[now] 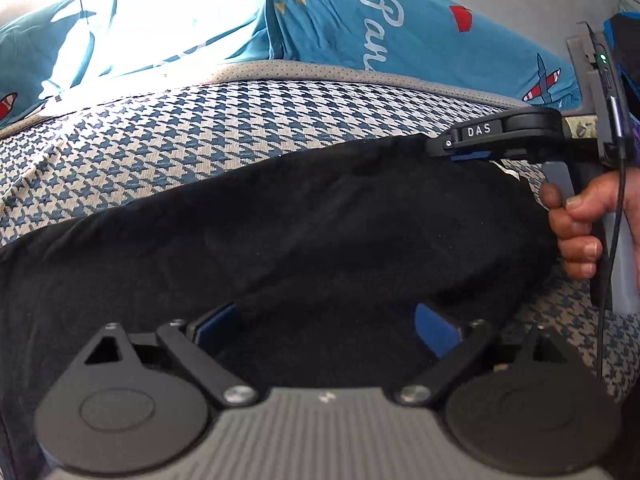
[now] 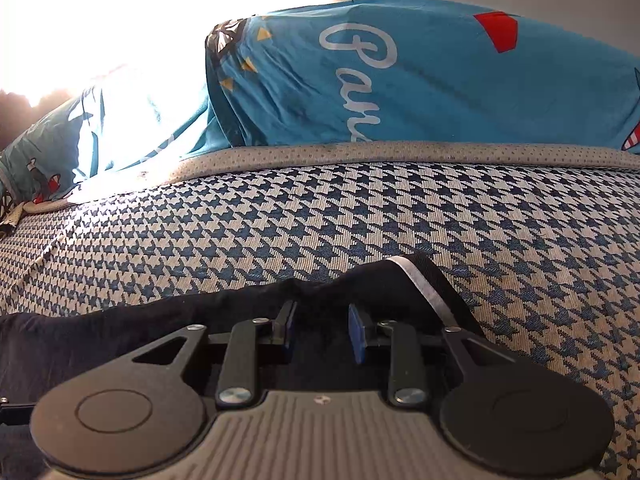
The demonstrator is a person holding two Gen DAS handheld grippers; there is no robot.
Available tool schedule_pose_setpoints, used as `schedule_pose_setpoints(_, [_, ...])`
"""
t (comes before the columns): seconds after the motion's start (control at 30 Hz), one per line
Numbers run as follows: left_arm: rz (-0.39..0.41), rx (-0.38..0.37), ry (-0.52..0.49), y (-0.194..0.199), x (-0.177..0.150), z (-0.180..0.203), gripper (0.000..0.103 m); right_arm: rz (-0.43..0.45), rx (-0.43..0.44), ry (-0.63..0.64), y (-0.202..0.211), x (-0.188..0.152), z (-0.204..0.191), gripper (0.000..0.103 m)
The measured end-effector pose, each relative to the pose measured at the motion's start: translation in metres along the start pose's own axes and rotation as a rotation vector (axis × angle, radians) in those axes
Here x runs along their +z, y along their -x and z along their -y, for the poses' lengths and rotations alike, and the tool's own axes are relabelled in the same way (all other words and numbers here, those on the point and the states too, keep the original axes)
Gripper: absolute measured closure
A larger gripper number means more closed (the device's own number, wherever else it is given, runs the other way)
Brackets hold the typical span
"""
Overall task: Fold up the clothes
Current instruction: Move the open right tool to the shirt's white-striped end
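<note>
Between the right gripper fingers a black garment fold is pinched, while the left gripper fingers stand wide, gripping nothing.

Black garment: matt soft cloth, fine weave, lightly creased, with a pale woven tape strip at its edge just right of the right claw. Cover under and ahead of both claws: coarse woven houndstooth cloth, blue on cream, rough looking, with a dotted mesh-like grey border. Pillow beyond that: smooth teal printed cloth, slight sheen, wrinkled. Left claw: matt black plastic arms, shiny metal screws, blue rubbery pads, ribbed grey plastic body. Right claw is the same build; its side shows matt black plastic with white lettering.
</note>
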State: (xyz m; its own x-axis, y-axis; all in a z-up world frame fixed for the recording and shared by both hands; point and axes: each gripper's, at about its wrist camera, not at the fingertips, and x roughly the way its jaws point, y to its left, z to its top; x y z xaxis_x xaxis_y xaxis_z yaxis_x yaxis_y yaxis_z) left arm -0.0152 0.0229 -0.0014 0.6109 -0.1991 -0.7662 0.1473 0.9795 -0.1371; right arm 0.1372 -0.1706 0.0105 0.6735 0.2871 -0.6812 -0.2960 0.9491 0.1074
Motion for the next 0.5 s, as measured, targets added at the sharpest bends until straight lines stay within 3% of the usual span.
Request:
schedule_pose_setpoints(0.27, [-0.021,0.009,-0.131,-0.003,-0.010,0.024,0.001,0.020,-0.028,0.054,-0.017,0.002,-0.004,0.076])
schedule_pose_setpoints(0.5, [-0.014,-0.023,-0.121,0.001,-0.009,0.024,0.000,0.035,-0.031,0.034,-0.008,0.005,-0.002,0.076])
